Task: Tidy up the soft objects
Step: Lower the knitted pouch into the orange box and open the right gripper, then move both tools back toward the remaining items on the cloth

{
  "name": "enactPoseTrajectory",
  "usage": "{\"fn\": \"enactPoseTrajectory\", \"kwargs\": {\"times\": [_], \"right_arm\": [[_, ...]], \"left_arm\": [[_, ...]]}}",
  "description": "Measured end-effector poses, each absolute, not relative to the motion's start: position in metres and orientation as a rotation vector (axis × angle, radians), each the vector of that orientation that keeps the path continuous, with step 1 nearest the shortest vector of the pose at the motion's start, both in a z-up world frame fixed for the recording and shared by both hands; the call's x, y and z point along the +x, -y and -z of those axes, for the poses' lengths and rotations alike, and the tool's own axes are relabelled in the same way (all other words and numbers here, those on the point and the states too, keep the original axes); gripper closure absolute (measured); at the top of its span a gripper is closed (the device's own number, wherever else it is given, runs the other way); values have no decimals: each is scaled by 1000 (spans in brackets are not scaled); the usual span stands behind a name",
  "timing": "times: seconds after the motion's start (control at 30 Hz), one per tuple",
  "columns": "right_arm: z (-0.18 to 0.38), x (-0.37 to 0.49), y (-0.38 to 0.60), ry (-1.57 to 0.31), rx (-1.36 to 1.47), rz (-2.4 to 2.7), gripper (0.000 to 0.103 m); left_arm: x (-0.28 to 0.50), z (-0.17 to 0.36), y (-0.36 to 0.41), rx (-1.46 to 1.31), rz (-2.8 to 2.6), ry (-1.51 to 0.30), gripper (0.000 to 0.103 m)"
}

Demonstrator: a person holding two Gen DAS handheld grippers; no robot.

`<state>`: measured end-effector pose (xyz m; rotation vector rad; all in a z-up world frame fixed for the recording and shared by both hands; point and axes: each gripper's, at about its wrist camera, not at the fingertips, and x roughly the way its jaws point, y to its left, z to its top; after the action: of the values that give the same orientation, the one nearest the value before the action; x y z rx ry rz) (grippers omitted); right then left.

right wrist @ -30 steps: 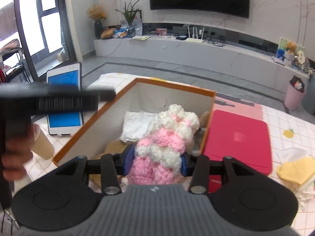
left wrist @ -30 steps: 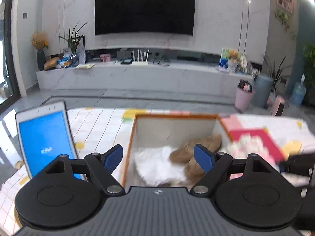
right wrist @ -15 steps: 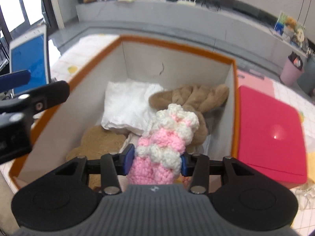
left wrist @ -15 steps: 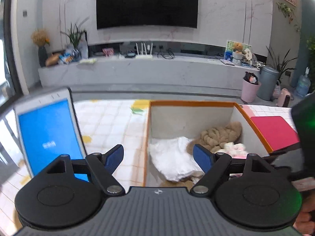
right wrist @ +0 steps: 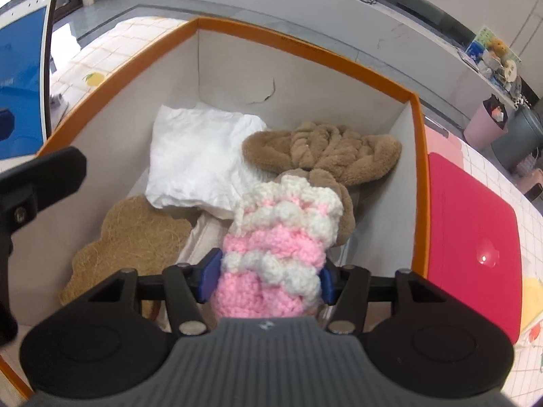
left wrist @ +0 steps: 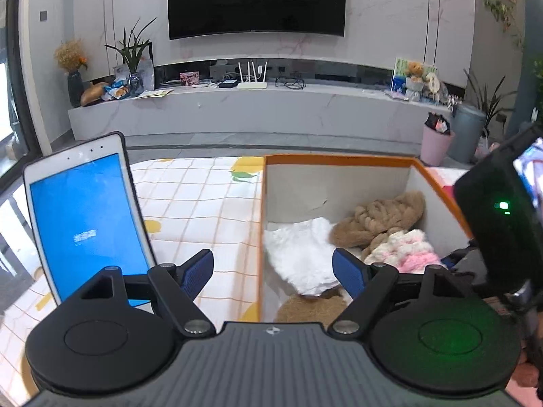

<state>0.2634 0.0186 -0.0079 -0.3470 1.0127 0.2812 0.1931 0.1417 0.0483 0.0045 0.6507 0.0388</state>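
One pink-and-white knitted piece (right wrist: pixel 276 237) hangs over the orange-rimmed box (right wrist: pixel 419 176), clamped in our right gripper (right wrist: pixel 268 276).
Its long axis runs straight ahead from our fingers (right wrist: pixel 208 273), its far end over the brown plush toy (right wrist: pixel 325 156), beside the white cloth (right wrist: pixel 200 156); letting go should drop it inside. Our left gripper (left wrist: pixel 273 271) hovers spread and empty at the box's left wall, farther off.

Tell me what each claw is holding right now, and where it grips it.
The right claw holds the pink-and-white knit piece by its near pink end, over the box. The left claw is open and holds nothing.
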Motion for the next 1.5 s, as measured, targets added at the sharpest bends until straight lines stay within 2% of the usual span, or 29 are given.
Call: {"fn": "enactPoseTrajectory", "kwargs": {"times": [0.17, 0.2, 0.23, 0.27, 0.37, 0.43, 0.93, 1.2, 1.5], "right_arm": [[2, 255, -20, -963, -359, -296, 38], [-1, 252, -22, -957, -371, -292, 30], [-3, 251, -23, -940, -385, -272, 17], [-6, 249, -24, -919, -390, -252, 12], [-15, 246, -21, -908, -362, -258, 10], [-18, 245, -19, -904, -357, -252, 3], [-51, 194, 18, -797, -375, -237, 3], [-76, 160, 69, -754, -256, -188, 3], [-80, 94, 157, -701, -235, -81, 3]], "left_arm": [[196, -48, -147, -9, -45, -670, 10], [196, -47, -149, -19, -34, -680, 10], [196, -47, -150, -29, -24, -687, 10], [196, -47, -150, -36, -22, -690, 10], [195, -47, -148, -30, -28, -691, 10], [193, -50, -147, -31, -21, -689, 10], [180, -75, -115, 14, 74, -657, 10], [144, -107, -76, 25, 167, -588, 9], [115, -105, -29, -34, 144, -549, 8]]}}
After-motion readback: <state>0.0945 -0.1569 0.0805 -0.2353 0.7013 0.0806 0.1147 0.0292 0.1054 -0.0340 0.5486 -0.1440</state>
